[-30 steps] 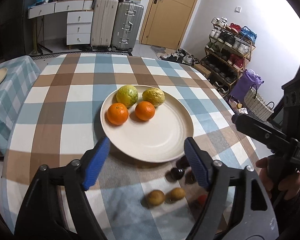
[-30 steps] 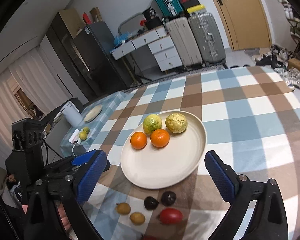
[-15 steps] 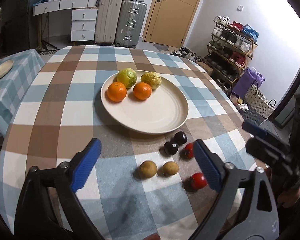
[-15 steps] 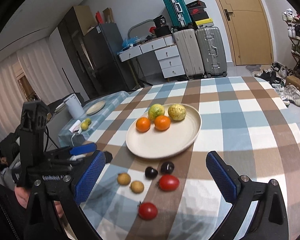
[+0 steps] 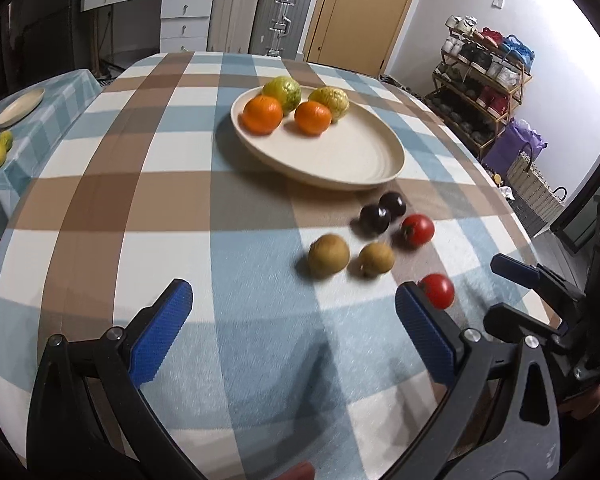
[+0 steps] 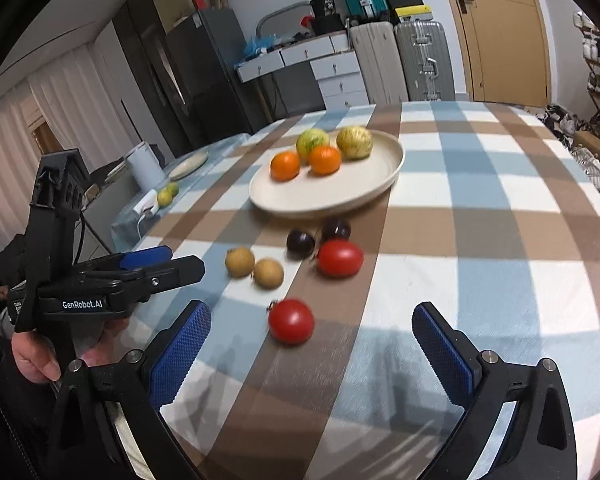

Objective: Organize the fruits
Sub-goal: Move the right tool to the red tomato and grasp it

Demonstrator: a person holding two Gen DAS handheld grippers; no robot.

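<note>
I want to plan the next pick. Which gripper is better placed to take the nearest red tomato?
Probably the right gripper: the nearest tomato lies almost centred ahead of its open jaws. In the left wrist view that tomato sits off beside the left gripper's right-hand finger.

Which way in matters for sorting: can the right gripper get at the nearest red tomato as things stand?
Probably yes. The right gripper is open and empty, and the nearest red tomato lies alone on the tablecloth just ahead of its fingertips, with nothing between them.
</note>
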